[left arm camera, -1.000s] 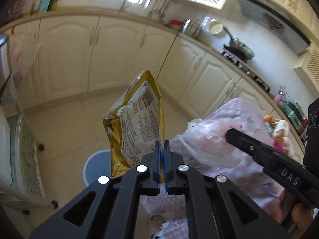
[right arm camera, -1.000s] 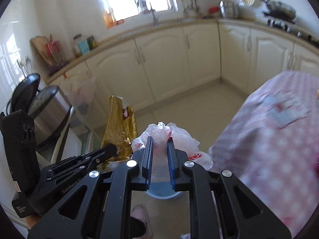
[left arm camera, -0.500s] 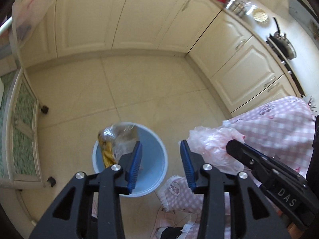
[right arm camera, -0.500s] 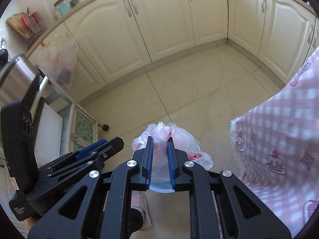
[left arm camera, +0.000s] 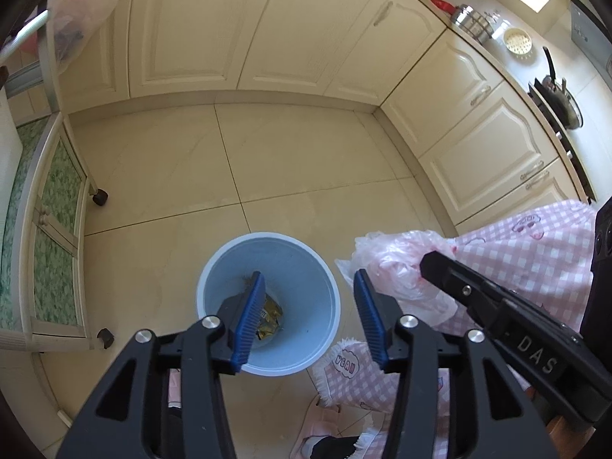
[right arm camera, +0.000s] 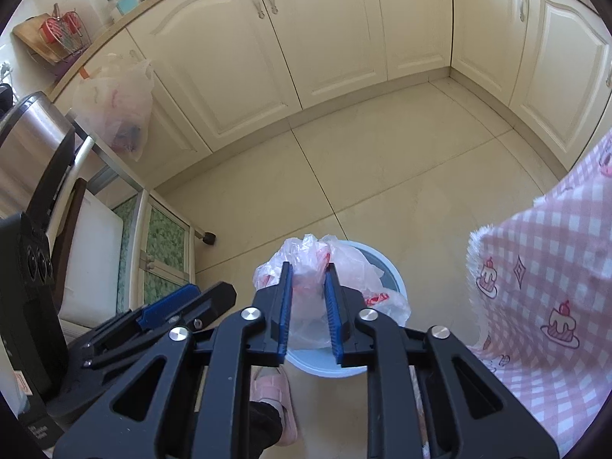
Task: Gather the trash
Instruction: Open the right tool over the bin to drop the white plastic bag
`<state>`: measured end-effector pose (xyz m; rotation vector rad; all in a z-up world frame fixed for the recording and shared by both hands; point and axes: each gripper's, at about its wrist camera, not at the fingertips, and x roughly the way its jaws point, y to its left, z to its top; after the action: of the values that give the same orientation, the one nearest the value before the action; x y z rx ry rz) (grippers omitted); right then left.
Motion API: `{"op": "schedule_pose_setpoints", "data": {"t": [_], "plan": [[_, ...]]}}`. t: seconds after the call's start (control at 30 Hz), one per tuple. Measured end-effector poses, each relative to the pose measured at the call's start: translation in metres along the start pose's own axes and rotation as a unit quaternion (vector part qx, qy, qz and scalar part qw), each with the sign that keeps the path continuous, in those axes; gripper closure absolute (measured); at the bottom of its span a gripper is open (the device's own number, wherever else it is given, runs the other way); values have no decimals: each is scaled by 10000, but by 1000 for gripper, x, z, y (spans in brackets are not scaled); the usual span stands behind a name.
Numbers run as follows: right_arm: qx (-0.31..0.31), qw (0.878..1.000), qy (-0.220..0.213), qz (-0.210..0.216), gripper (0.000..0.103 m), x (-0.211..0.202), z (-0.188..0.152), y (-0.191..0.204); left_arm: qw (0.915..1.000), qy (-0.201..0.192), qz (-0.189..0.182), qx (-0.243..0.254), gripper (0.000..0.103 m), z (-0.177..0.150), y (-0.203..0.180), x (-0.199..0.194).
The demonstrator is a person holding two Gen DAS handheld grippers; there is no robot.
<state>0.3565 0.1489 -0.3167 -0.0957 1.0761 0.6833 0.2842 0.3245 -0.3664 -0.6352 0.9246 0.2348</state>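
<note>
My right tool [right arm camera: 309, 308] has a crumpled pink-and-clear plastic bag [right arm camera: 317, 264] between its blue pads, directly over the blue bin [left arm camera: 267, 302] that stands on the tiled floor [left arm camera: 267, 160] close by the hanging corner of the pink checked cloth [left arm camera: 535, 260]; its jaws have just been opening a little, and the bag bulges out above and to the right of them, so I judge the hold loose at best and cannot tell whether the pads press on it at all; my left tool [left arm camera: 308, 315] is about half open with nothing in it, its jaws having just been opening, and it points down into the bin's mouth.

The bag is thin film: very light, soft, no stiffness, slick against itself; it will not break, but it will drift and cling rather than drop cleanly, so I judge the bunched middle the right place to pinch, not a loose flap; the gold snack wrapper [left arm camera: 269, 319] lying at the bottom of the bin is crinkly foil, equally light.

By count: one bin; one gold wrapper inside it; one plastic bag at my right tool; a second plastic bag [right arm camera: 114, 107] hangs full from the rack by the cabinets and is not in play; two tools.
</note>
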Motion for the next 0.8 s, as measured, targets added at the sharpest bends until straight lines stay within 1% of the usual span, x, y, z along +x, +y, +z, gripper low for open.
{"op": "schedule_pose_setpoints", "data": {"t": [0.03,0.13,0.27,0.37,0.4,0.5,0.6,0.7,0.8], "plan": [[-7,10000,-56,-44,78,-2,1,1,10000,-41,1,-35,52,1,0,-2],[-16,9998,-159,-126,69,-10,4,2,9999,-90,-29,-105,50,4,2,-8],[-114,9982,-435,-384,69,-40,2,0,9997,-214,-113,-25,50,4,-9,-24],[-144,9955,-707,-611,68,-72,-2,-5,9989,-333,-305,135,50,2,-28,-43],[-151,9942,-811,-689,68,-85,-4,-8,9981,-397,-399,241,50,1,-40,-52],[-112,9883,-1195,-939,66,-135,-14,-19,9956,-524,-531,562,50,-4,-71,-74],[-35,9805,-1582,-1164,64,-186,-28,-32,9905,-701,-767,902,50,-14,-112,-103],[51,9709,-1947,-1395,61,-236,-47,-46,9825,-818,-1109,1251,49,-28,-161,-134],[226,9593,-2277,-1653,59,-282,-69,-64,9739,-926,-1317,1597,46,-44,-202,-157]]}}
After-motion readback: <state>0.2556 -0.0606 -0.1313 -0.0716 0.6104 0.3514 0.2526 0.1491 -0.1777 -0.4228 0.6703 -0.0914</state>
